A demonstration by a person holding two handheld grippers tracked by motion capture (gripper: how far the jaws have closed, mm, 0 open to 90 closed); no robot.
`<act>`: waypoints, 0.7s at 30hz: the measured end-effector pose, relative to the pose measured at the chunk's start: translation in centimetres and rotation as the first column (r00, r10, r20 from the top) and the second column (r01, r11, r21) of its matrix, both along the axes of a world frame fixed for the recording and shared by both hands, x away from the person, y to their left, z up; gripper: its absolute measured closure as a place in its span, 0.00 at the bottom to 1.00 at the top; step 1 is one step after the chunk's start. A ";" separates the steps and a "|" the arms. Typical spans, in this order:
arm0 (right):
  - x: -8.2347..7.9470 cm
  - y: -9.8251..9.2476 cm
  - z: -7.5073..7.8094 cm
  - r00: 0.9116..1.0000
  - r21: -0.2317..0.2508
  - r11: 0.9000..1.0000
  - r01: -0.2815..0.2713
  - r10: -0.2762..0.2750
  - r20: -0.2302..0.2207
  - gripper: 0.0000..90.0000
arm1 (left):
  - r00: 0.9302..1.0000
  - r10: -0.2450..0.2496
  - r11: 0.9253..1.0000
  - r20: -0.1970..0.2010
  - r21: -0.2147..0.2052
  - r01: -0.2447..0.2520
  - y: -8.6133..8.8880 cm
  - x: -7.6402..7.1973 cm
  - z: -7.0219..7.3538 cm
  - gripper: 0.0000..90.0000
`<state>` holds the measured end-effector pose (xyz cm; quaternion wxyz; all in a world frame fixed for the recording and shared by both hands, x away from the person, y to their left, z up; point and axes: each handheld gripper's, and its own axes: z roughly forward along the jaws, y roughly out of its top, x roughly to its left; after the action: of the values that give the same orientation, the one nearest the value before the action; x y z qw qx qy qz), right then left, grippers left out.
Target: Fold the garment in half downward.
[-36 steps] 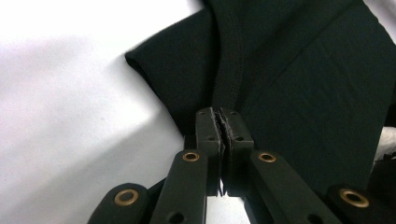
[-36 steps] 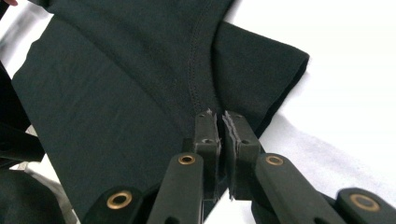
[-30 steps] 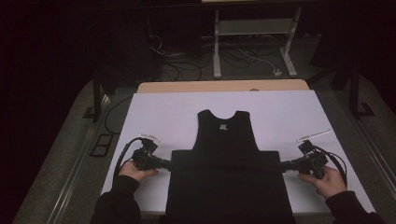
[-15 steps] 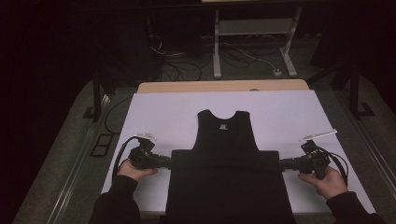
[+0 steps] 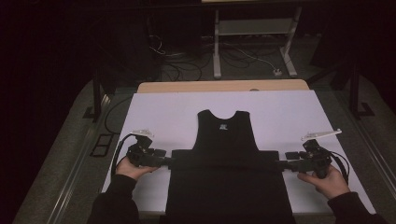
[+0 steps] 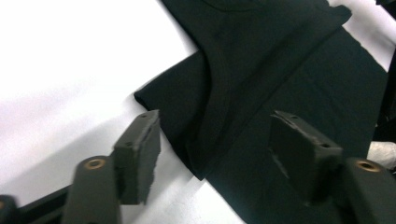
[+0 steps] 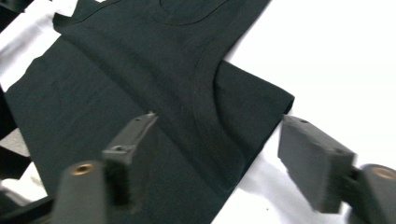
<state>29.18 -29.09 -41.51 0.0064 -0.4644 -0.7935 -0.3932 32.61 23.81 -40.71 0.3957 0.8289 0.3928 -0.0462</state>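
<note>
Both hand-held grippers' jaws newly parted beside flat black tank top

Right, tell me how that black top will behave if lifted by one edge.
The black top would probably droop limply, since its thin cloth lies flat and folded. It looks light. It likely won't slide far on the white table.

We are looking down on a white tabletop with a pale wooden edge at its far side, lit while the room around is lying in darkness. Beyond it, a white metal stand is rising from a dark floor where cables are trailing.
</note>
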 end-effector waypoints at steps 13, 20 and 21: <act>0.8 -0.1 1.1 0.998 -0.015 0.999 0.049 -0.048 0.033 0.00 | 0.999 0.029 1.000 0.017 -0.012 -0.029 0.4 0.6 1.4 0.00; 1.5 -0.3 2.2 0.997 -0.005 0.999 0.050 -0.049 0.063 0.00 | 1.000 0.004 1.000 0.025 0.000 -0.004 0.1 1.0 1.7 0.00; 1.7 -0.4 2.4 0.996 -0.007 0.999 0.054 -0.053 0.077 0.00 | 1.000 0.007 1.000 0.028 0.000 -0.007 0.1 1.1 1.7 0.00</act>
<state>30.86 -29.47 -39.08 -0.0367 -0.4702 -0.7822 -0.4071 33.67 23.87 -38.99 0.4014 0.8280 0.3901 -0.0334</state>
